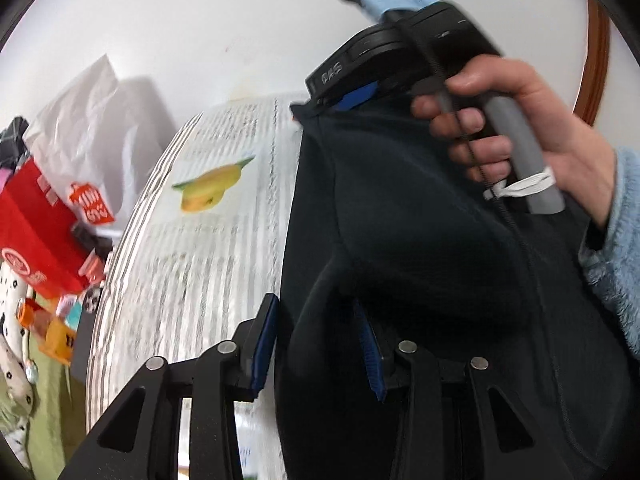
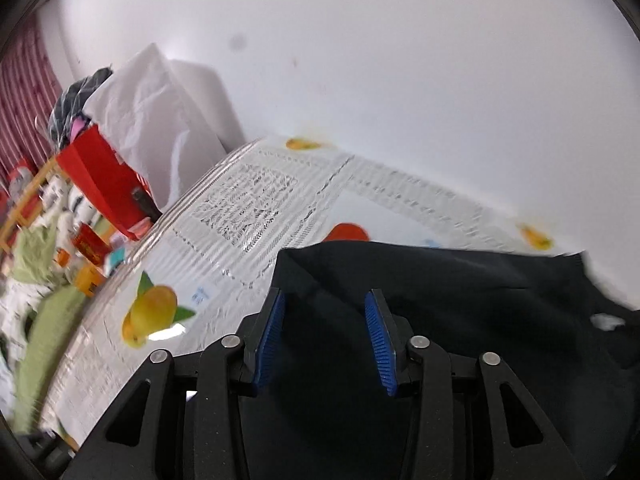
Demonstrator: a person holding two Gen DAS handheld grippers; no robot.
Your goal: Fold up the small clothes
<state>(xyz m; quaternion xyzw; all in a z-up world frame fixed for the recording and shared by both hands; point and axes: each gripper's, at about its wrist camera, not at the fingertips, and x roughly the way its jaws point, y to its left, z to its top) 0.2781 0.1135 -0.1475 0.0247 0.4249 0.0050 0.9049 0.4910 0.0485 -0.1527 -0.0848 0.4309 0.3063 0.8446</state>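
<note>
A dark navy garment (image 1: 420,248) hangs lifted above the table with the fruit-print cloth (image 1: 216,240). In the left wrist view my left gripper (image 1: 320,344) has its blue pads apart with a fold of the garment between them. The right gripper (image 1: 352,96), held in a hand, pinches the garment's top edge. In the right wrist view the right gripper (image 2: 326,336) shows its blue pads apart, with the garment (image 2: 460,292) lying over and between them above the tablecloth (image 2: 248,216).
A red box (image 1: 36,232) and a white plastic bag (image 1: 92,128) stand at the table's left end, with small boxes (image 2: 90,264) and green cloth (image 2: 44,320) beside them. A white wall is behind.
</note>
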